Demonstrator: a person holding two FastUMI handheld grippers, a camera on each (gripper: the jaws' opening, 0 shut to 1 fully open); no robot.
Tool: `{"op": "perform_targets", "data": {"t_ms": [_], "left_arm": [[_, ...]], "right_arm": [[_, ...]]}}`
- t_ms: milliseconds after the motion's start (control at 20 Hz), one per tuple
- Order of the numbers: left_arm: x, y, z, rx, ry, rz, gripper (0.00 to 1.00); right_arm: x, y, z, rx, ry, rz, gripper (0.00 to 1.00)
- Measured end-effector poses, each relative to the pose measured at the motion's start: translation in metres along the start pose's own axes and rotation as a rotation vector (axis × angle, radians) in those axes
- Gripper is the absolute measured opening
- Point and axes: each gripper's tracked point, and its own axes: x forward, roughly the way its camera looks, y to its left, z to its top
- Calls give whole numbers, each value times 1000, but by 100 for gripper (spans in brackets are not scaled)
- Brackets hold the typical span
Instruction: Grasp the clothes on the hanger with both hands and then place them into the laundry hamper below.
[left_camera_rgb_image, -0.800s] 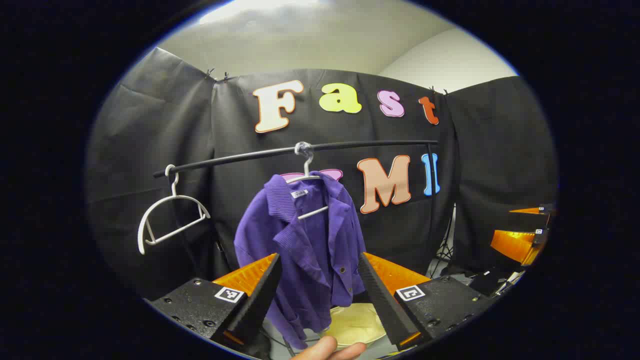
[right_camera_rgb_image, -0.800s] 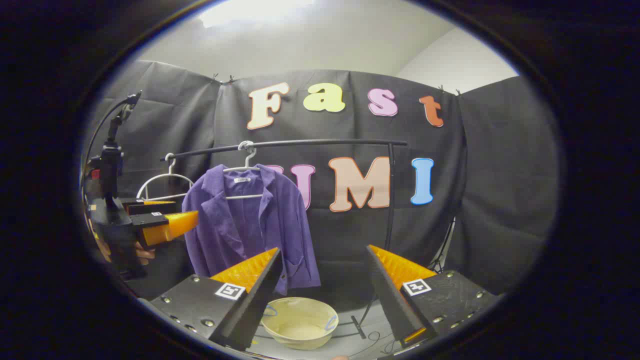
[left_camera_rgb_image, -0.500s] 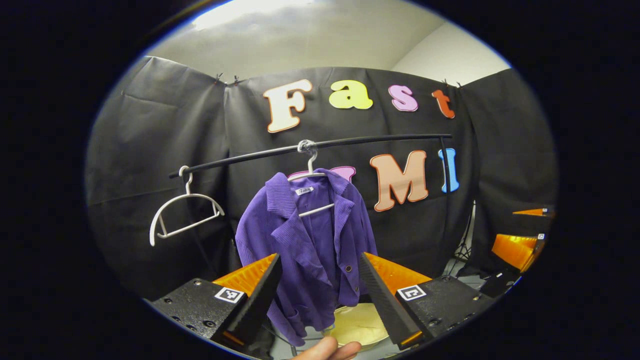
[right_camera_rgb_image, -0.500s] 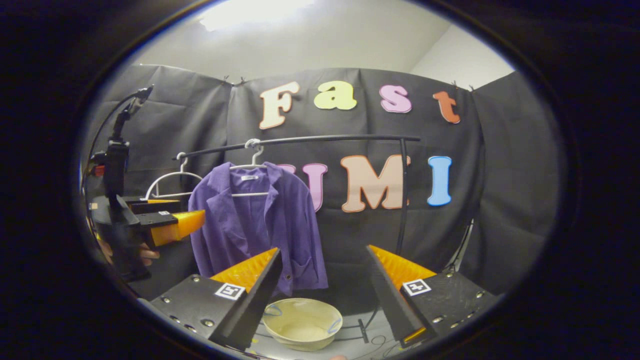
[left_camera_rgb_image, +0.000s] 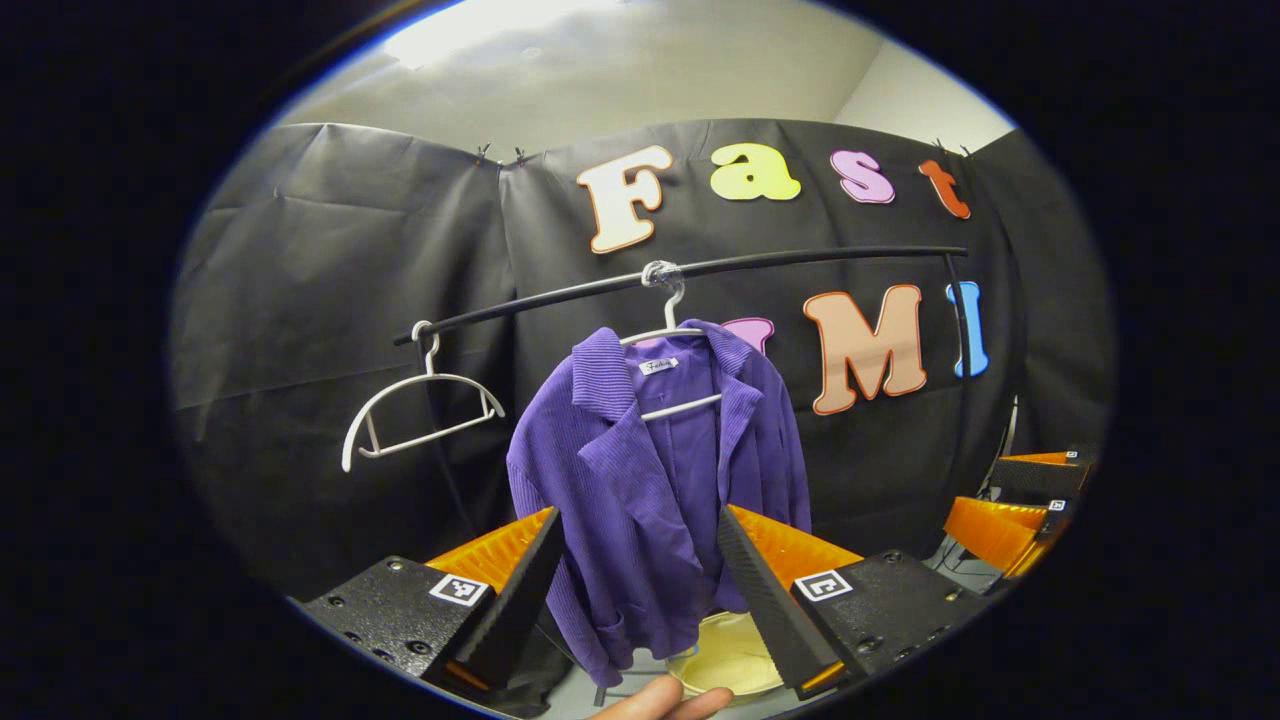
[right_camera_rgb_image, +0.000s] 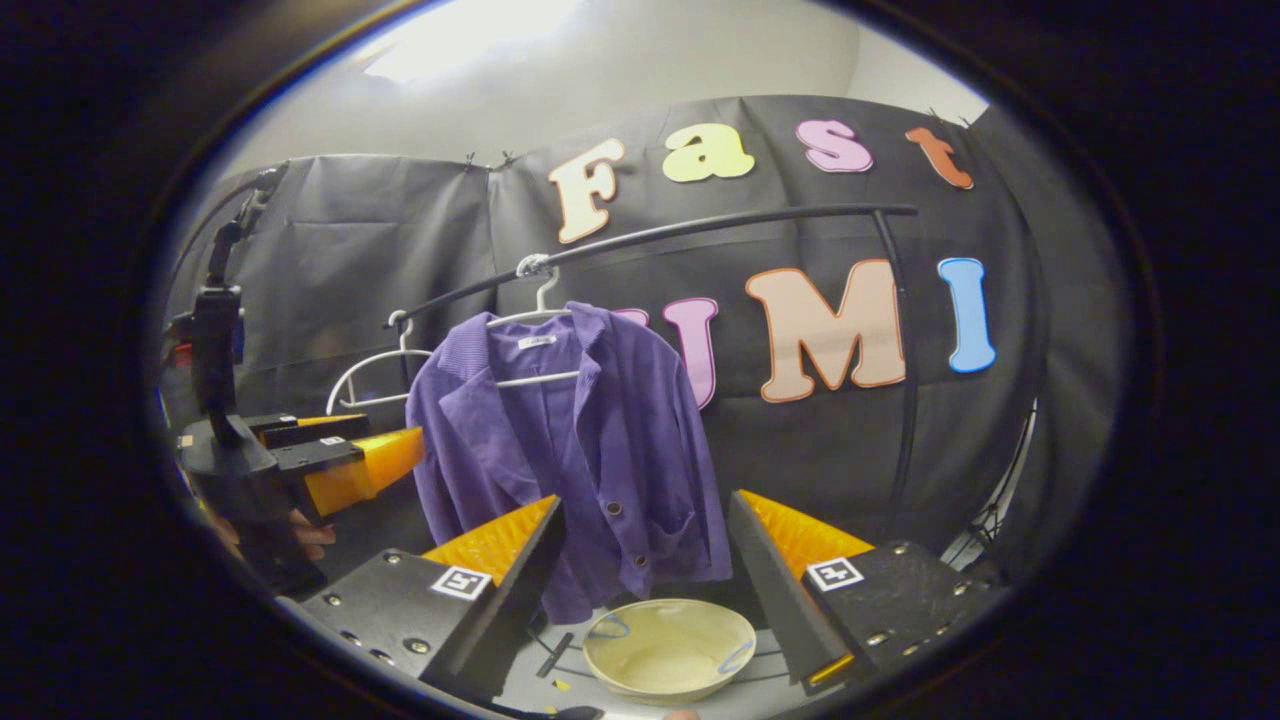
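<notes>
Clearly the approach is the step in hand: neither gripper touches the purple jacket (left_camera_rgb_image: 655, 480) yet. It hangs on a white hanger (left_camera_rgb_image: 672, 335) from the black rail (left_camera_rgb_image: 700, 272), near the rail's middle, with an empty hanger (left_camera_rgb_image: 420, 415) toward the rail's left end.

The left gripper (left_camera_rgb_image: 635, 580) faces the jacket's front with its fingers spread wide and nothing between them. Seen in the right gripper view, it sits just beside the jacket's left sleeve, apart from the cloth. The right gripper (right_camera_rgb_image: 645, 570) also has its fingers wide apart, aimed at the jacket's lower hem and pocket, and is farther back.

The next move probably calls for each gripper to close in on one side of the jacket, pinch the cloth, then lift or slide it off the hanger; thick cloth may snag on the hanger's shoulders.

The cream hamper (right_camera_rgb_image: 668, 648) stands on the floor below the jacket's hem, and it looks empty inside.
</notes>
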Motion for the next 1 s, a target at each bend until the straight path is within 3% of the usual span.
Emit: {"op": "perform_targets", "data": {"t_ms": [250, 700, 1000], "left_arm": [[48, 4, -14, -9, 22, 13, 95], [124, 5, -54, 11, 69, 38, 96], [159, 7, -57, -5, 64, 73, 96]], "right_arm": [[67, 23, 10, 11, 7, 72, 99], [188, 54, 24, 37, 29, 125, 99], [257, 55, 28, 56, 47, 108, 96]]}}
